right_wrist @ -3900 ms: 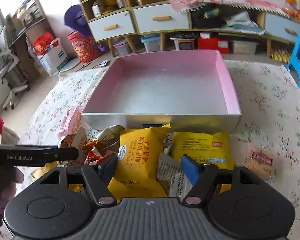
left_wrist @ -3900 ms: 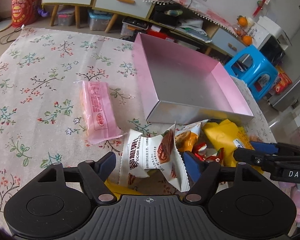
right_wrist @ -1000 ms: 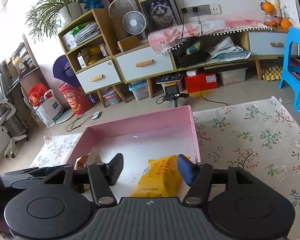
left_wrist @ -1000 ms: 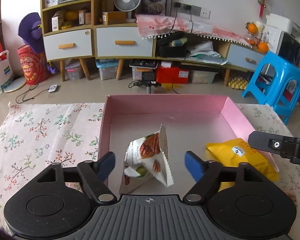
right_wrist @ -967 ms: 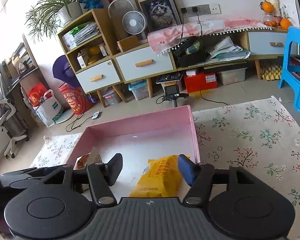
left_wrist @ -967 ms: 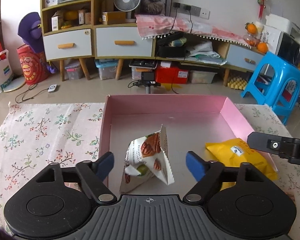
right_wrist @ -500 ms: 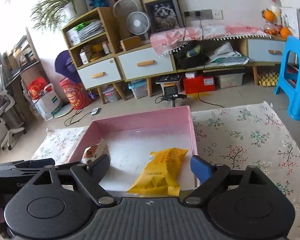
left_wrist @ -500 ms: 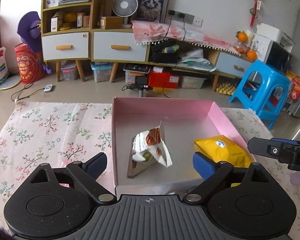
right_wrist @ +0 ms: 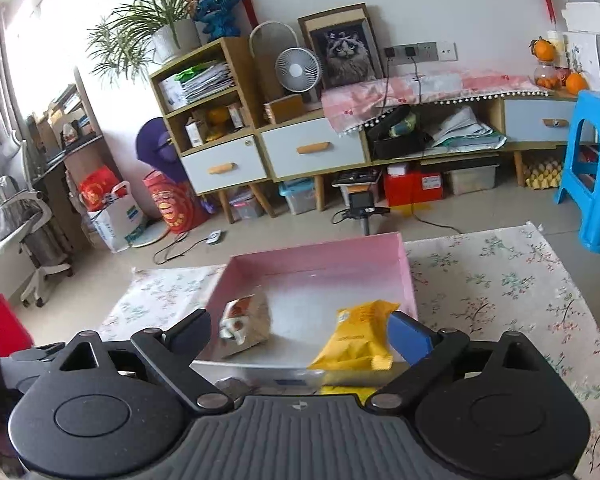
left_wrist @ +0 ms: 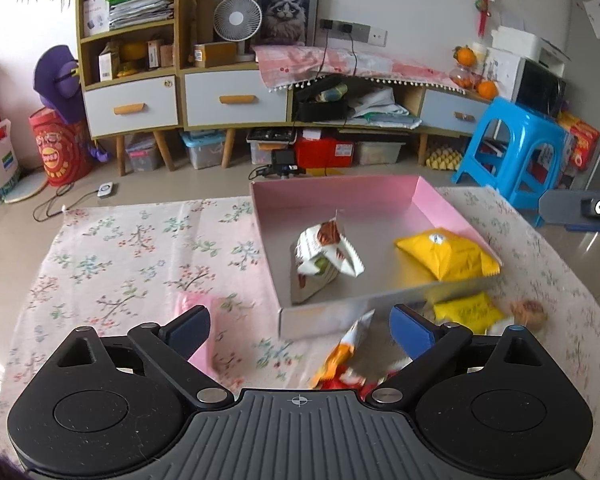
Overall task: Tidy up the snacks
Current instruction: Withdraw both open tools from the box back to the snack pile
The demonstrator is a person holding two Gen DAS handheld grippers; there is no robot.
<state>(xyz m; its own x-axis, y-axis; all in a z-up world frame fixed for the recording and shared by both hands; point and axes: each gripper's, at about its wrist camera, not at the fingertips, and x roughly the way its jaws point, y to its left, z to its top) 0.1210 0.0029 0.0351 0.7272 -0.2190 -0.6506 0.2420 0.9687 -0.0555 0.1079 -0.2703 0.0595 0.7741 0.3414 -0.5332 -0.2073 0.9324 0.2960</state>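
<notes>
- The pink box (left_wrist: pixel 440 204) is open on top; the white snack packet (left_wrist: pixel 324 256) and yellow packet (left_wrist: pixel 448 254) fill its near half.
- The floral cloth (left_wrist: pixel 140 248) left of it lies bare.
- Loose packets (left_wrist: pixel 466 308) crowd its near wall.

A blue stool (left_wrist: pixel 512 148) stands right of the drawer cabinet (left_wrist: pixel 220 100); a fan (left_wrist: pixel 233 20) sits on top.

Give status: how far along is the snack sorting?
Done: white pecan packet and yellow packet lie in the pink tray. In hand: nothing; both tongs are opening, empty. Left: pink packet, second yellow packet and red wrappers on the floral cloth.
</notes>
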